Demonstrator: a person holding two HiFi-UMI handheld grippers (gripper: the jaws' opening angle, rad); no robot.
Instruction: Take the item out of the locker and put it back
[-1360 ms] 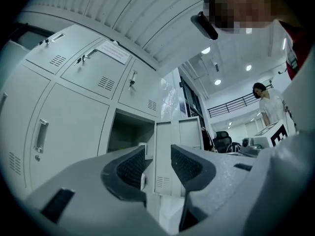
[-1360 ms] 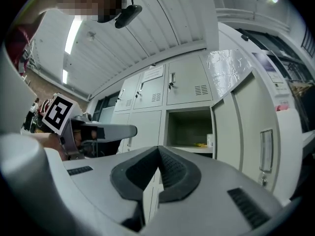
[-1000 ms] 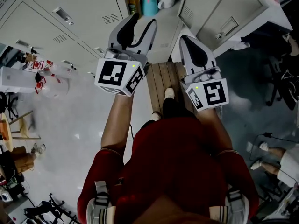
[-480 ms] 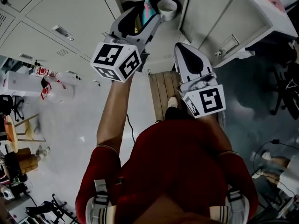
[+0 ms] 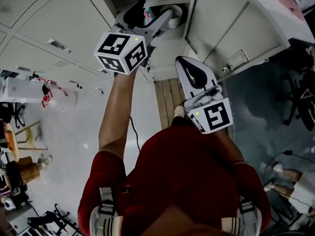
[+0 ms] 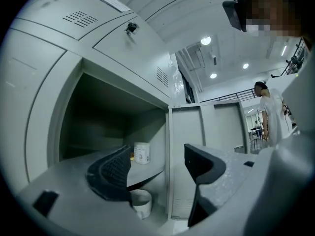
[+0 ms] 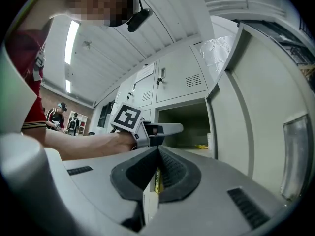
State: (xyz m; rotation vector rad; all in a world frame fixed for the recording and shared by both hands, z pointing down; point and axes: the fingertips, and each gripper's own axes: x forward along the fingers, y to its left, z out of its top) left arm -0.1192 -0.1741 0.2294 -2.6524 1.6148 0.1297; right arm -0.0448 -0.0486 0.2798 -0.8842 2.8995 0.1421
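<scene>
The left gripper [image 6: 158,167] reaches level into the open locker [image 6: 169,132]. Its jaws have just been opening and stand wide apart with nothing between them. The right gripper [image 7: 156,173] hangs near the person's body, jaws together and empty. The likely item, a white mug [image 6: 140,203], stands inside the locker under the shelf that carries a white jar [image 6: 141,153], with a teal bottle [image 5: 147,16] just to its left. The mug looks stiff, glazed and slippery, fairly light but breakable. I would pinch it across the wall at the rim, one pad inside, rather than around the smooth body.
</scene>
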